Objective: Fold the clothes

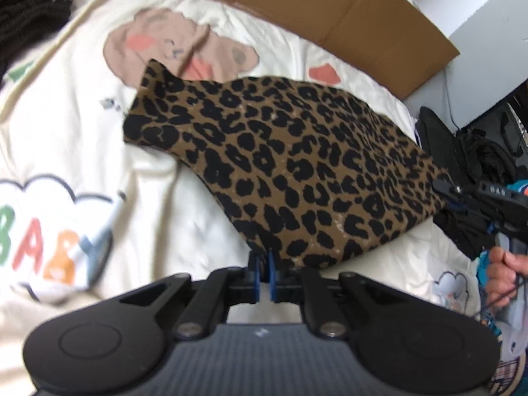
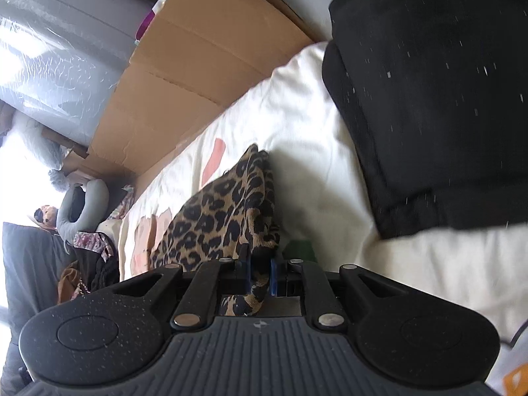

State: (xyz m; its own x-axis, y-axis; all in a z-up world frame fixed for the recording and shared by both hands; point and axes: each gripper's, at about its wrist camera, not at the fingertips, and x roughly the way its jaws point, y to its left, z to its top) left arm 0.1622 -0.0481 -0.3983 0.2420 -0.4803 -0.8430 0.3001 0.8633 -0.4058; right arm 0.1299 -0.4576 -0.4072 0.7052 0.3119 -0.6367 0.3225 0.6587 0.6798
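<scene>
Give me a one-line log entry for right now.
phase: mid-fold | left tool: shut on leopard-print garment edge | right tool: shut on its other edge | garment: held between both over cream blanket

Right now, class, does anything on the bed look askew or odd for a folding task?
Yes. The leopard-print garment hangs lopsided between the left tool and right tool, one corner poking up. Nothing looks spilled or damaged.

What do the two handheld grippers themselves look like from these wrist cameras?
Left gripper and right gripper match: matte black linkage arms with silver pivot pins, blue-padded jaws, a ribbed grey base with round black side discs. The right one looks dust-speckled.
</scene>
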